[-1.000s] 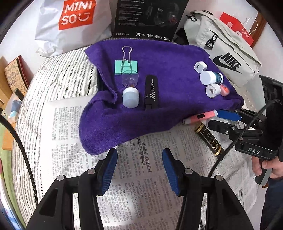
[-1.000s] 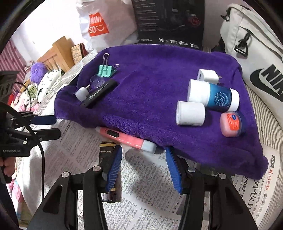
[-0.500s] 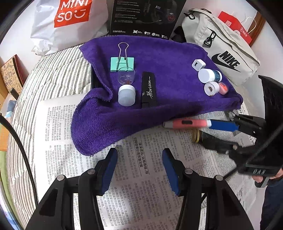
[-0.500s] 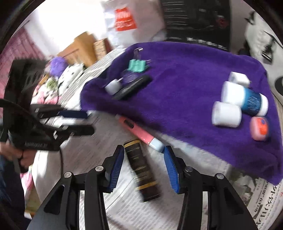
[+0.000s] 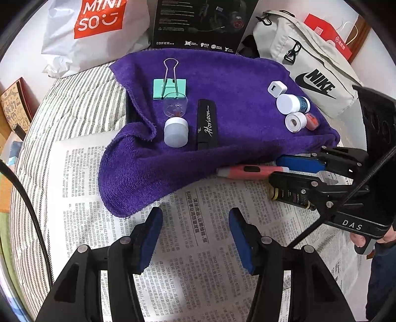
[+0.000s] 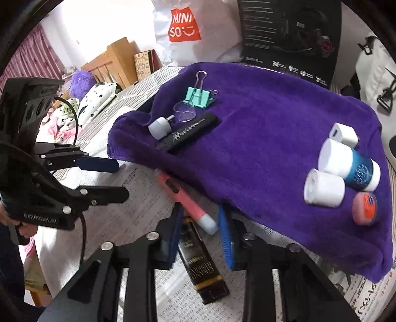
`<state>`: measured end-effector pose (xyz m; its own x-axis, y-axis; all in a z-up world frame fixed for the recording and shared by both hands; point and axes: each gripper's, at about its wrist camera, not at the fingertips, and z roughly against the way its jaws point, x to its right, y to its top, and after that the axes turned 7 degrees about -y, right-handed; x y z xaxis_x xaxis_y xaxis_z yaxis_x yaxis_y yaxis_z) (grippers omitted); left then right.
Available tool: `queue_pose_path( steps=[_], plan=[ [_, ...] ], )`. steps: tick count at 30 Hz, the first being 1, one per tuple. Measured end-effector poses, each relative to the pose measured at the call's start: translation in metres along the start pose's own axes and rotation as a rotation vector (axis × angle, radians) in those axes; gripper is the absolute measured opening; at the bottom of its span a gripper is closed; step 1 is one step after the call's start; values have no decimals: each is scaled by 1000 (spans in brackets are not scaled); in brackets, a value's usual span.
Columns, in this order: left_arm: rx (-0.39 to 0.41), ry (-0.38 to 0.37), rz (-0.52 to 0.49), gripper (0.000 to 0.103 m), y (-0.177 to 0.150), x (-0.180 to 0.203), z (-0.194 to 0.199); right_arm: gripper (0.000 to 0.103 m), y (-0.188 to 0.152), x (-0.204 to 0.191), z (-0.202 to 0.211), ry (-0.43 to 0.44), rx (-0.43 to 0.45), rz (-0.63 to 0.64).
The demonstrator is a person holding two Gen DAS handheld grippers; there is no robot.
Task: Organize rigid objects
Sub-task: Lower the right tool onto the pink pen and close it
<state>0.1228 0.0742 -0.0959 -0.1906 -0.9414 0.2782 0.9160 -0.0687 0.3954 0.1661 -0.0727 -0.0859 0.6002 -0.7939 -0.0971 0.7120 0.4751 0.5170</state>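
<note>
A purple towel (image 5: 235,81) carries a mint binder clip (image 5: 169,88), a clear cap (image 5: 175,106), a pale capped bottle (image 5: 175,135), a black Horizon case (image 5: 207,123), a white plug (image 5: 277,88), a blue-and-white jar (image 5: 292,102), a white roll (image 5: 294,121) and a pink tin (image 5: 312,120). A pink pen (image 6: 183,193) and a black-gold box (image 6: 203,267) lie on the newspaper by the towel's edge. My right gripper (image 6: 200,232) is closing, with the pen's pale end and the box's top between its jaws. My left gripper (image 5: 195,237) hangs open over newsprint, easing wider, with nothing between its jaws.
Newspaper (image 5: 210,223) covers striped bedding (image 5: 61,111). Behind the towel stand a Miniso bag (image 5: 96,27), a black Edifier box (image 5: 198,22) and a Nike bag (image 5: 309,62). A hand (image 6: 24,230) holds the left gripper's handle at the left edge.
My right gripper has swung in over the black-gold box and the pen's end, and its jaws have narrowed. The pink pen has shifted a little along the towel's edge. The left gripper has stayed put.
</note>
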Motion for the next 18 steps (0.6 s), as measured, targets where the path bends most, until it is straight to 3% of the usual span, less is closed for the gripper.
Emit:
queue_pose_path(
  steps=[4,14,18],
  plan=[
    [-3,-1,-2,55,0,0,0,25,-4,-4,6,-28,1,45],
    [-4,11,-9,58,-2,2,0,23,-49,40,31,-89,-80,-56],
    [-4,11,-5,58,-2,2,0,23,-52,40,34,-98,-67,-39]
  ],
)
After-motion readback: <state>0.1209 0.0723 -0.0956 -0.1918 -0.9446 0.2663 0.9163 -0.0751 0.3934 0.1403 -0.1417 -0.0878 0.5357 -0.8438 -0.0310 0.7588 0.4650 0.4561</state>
